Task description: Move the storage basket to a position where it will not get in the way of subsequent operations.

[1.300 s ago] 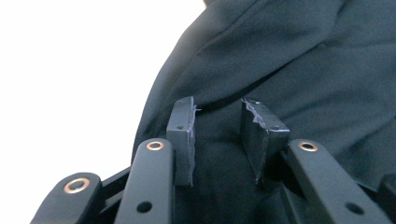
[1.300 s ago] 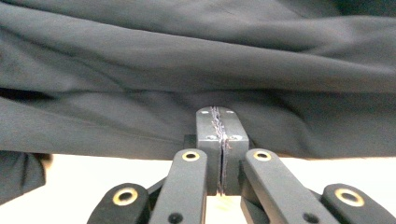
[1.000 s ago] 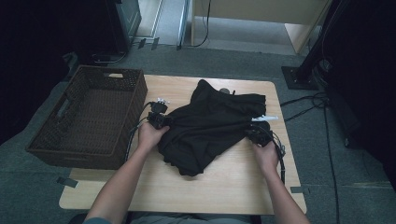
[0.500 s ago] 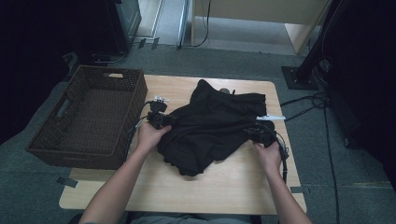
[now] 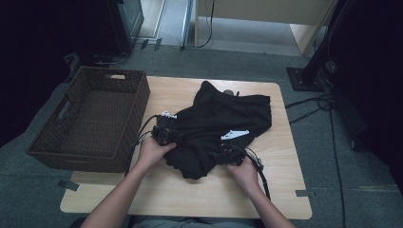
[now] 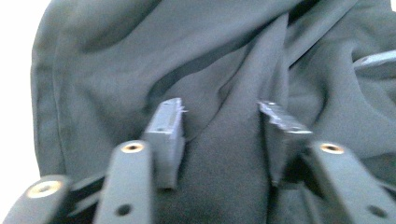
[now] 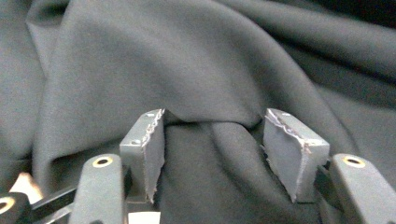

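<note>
Both grippers worked at a black garment (image 5: 223, 128) crumpled on the tabletop (image 5: 190, 199). Directly ahead of the left gripper (image 5: 164, 134) the cloth spread in folds, one ridge running between its part-open jaws, which had just narrowed slightly. Rightward, the right gripper (image 5: 223, 154) sat on the garment's near edge, jaws just opened, a fold loose between them. Left of both stood a wicker basket (image 5: 90, 118).

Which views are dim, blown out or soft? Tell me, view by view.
High view: dim, the room's edges nearly black, the crumpled black fabric garment losing its folds. Left gripper view: upper-left corner blown out white, fingers blurred. Right gripper view: evenly lit, cloth slightly soft.
</note>
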Demonstrator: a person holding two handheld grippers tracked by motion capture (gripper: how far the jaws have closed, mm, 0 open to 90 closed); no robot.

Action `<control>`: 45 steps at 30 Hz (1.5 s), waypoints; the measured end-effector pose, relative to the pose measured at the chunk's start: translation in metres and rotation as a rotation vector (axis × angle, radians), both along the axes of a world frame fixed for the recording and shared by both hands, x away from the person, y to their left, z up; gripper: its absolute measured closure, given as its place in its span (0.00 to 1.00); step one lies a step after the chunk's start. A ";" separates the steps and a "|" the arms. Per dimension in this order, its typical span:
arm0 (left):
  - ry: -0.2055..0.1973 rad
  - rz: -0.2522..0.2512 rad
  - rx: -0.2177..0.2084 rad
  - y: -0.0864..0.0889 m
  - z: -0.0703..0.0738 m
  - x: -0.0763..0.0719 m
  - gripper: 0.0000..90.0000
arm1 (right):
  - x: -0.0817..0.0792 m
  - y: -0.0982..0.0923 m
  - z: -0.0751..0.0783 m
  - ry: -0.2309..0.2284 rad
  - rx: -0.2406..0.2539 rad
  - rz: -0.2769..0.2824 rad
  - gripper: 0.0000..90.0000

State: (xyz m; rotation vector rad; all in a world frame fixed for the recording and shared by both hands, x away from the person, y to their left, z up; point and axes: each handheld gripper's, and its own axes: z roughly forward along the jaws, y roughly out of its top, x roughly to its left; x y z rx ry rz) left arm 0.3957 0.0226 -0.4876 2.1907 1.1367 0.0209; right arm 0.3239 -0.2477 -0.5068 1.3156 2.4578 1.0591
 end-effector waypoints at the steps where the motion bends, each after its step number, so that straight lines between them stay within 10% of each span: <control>1: -0.010 -0.004 0.011 0.000 -0.001 -0.001 0.70 | 0.000 0.001 0.000 -0.010 -0.014 -0.004 0.53; 6: -0.048 0.000 0.020 0.005 -0.004 -0.004 0.95 | -0.001 -0.009 -0.001 -0.044 -0.033 -0.006 0.88; 12: -0.060 0.054 -0.018 0.019 0.003 -0.002 0.98 | 0.003 -0.037 0.006 0.032 -0.007 -0.065 0.95; 21: -0.066 0.107 0.009 0.031 0.003 -0.003 0.98 | 0.001 -0.111 0.018 0.046 -0.016 -0.251 0.94; 26: -0.019 0.126 -0.049 0.036 -0.002 0.000 0.96 | 0.004 -0.140 0.013 0.073 -0.045 -0.332 0.83; 35: -0.081 0.034 -0.111 0.019 0.028 0.002 0.74 | 0.003 -0.133 0.035 -0.058 0.057 -0.321 0.65; 45: -0.065 -0.002 -0.120 -0.008 0.040 0.059 0.63 | 0.028 -0.114 0.032 -0.064 0.053 -0.272 0.56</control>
